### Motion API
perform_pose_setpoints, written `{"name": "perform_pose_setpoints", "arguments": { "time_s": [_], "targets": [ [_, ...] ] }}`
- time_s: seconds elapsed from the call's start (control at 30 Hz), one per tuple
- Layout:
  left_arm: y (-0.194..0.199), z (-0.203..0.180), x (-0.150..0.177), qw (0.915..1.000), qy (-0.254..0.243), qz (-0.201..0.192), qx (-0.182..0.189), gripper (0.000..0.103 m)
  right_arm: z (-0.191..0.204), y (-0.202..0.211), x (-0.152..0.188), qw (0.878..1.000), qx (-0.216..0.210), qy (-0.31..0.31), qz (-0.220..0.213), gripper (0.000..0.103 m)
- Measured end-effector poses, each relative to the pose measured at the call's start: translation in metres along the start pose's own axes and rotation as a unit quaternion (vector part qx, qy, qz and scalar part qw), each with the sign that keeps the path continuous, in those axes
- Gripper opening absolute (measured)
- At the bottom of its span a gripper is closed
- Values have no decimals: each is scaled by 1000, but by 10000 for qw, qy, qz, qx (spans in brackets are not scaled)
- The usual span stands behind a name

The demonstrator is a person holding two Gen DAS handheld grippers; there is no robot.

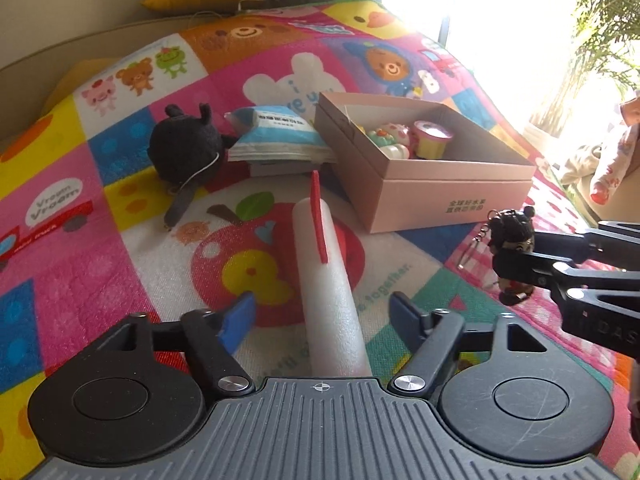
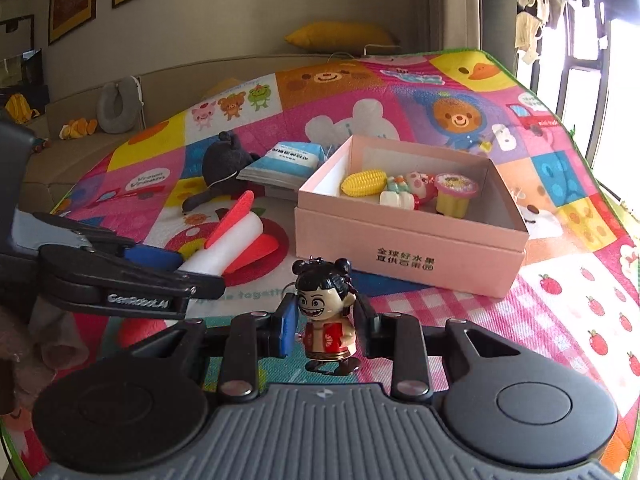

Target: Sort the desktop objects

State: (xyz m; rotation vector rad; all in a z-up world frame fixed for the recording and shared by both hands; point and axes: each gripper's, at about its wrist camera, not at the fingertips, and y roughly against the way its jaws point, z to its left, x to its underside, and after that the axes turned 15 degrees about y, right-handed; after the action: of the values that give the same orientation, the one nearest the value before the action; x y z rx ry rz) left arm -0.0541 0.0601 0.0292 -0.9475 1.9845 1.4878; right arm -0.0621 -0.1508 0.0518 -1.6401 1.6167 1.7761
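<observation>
A doll keychain (image 2: 329, 312) is pinched by the right gripper (image 2: 326, 326), near the pink box (image 2: 408, 256). The left gripper (image 1: 322, 312) is spread around a foam rocket (image 1: 328, 280), untouched.

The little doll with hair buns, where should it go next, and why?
Probably lift the doll over into the pink box. The right tool is already shut on it, and the box stands open just ahead with other small toys, a toy corn and a cup, inside.
</observation>
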Motion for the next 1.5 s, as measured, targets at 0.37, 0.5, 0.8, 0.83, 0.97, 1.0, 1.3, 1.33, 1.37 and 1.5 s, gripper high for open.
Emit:
{"name": "perform_pose_setpoints", "arguments": {
  "time_s": [0.37,0.5,0.8,0.83,0.97,1.0,1.3,1.33,1.37,1.5],
  "targets": [
    [-16,2,13,9997,21,-23,-260,102,-16,-22,15,9972,633,-271,276,30],
    [-8,3,13,9994,182,70,-273,102,-18,-22,8,9967,648,-290,386,49],
    [38,5,34,9639,1605,-64,2126,103,-57,-9,-48,9679,496,-2463,-80,71],
    [39,2,39,9595,1531,71,2365,103,-61,-5,-54,9598,546,-2745,-196,71],
    [49,7,50,9527,1040,1031,2664,103,-78,14,-72,9394,1162,-3150,-693,71],
    [60,21,50,9594,885,1002,2484,103,-83,19,-74,9386,1310,-3096,-777,71],
    [209,130,-16,9931,1055,-497,-146,103,-28,7,-71,9692,1848,-1440,-753,83],
    [220,129,-20,9928,1014,-563,-315,103,-21,1,-71,9728,1687,-1441,-672,83],
    [232,125,-27,9923,943,-635,-483,103,-13,-4,-71,9756,1549,-1431,-604,83],
    [261,103,-39,9912,497,-900,-838,103,10,-13,-71,9842,1211,-1192,-501,83]
  ]
}}
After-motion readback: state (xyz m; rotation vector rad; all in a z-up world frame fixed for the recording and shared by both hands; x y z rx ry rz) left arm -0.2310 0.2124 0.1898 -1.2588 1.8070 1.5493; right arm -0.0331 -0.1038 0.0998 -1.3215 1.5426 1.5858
